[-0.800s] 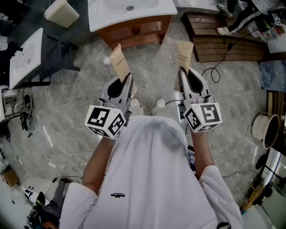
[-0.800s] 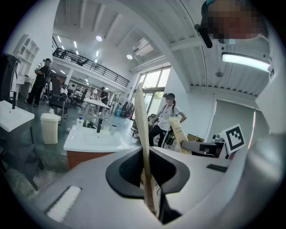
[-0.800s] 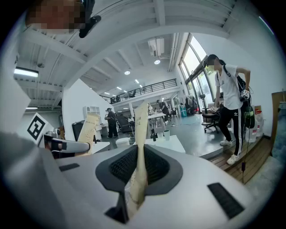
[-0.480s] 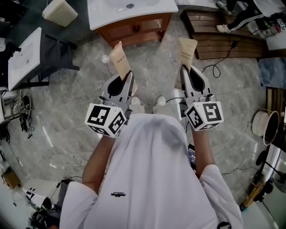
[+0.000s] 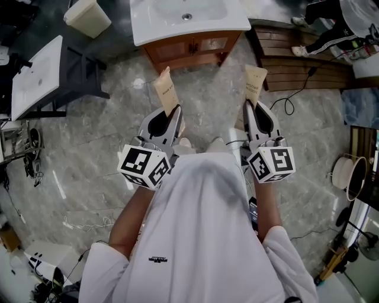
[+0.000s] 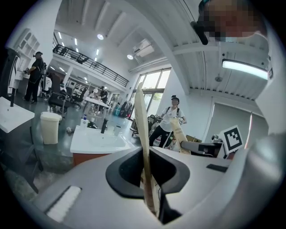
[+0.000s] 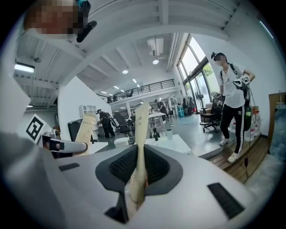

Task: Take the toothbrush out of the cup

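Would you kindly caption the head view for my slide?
Left tongs grip a tan packet, right tongs a second packet, facing a white washbasin.

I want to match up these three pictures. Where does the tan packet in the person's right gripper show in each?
Head view: the tan packet, upper right of middle, sticking out of the right gripper.
Left gripper view: right of centre, beyond the second tan packet in those jaws.
Right gripper view: dead centre, pinched between the jaws.
Shared landmark: the white washbasin, in all three.
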Tool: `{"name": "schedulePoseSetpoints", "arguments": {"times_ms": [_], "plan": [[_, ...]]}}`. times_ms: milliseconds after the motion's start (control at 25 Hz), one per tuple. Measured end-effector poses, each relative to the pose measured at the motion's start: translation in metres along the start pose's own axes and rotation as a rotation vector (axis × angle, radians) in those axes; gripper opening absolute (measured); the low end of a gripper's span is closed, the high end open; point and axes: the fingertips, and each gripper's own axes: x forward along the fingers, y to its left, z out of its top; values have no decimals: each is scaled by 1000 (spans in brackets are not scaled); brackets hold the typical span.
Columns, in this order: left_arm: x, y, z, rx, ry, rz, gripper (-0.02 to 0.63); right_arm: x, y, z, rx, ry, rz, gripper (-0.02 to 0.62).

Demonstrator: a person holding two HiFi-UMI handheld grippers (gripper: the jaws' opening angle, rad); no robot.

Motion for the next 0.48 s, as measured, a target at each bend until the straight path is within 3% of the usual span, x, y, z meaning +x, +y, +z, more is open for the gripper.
{"name": "schedulePoseSetpoints", "arguments": {"times_ms": [240, 480], "plan": [[4, 33, 10, -3, 3, 17, 21, 32, 13, 1, 0, 17, 13, 34], [42, 61, 20, -17, 13, 22, 21, 81, -7, 9, -6, 20, 22, 34]]}}
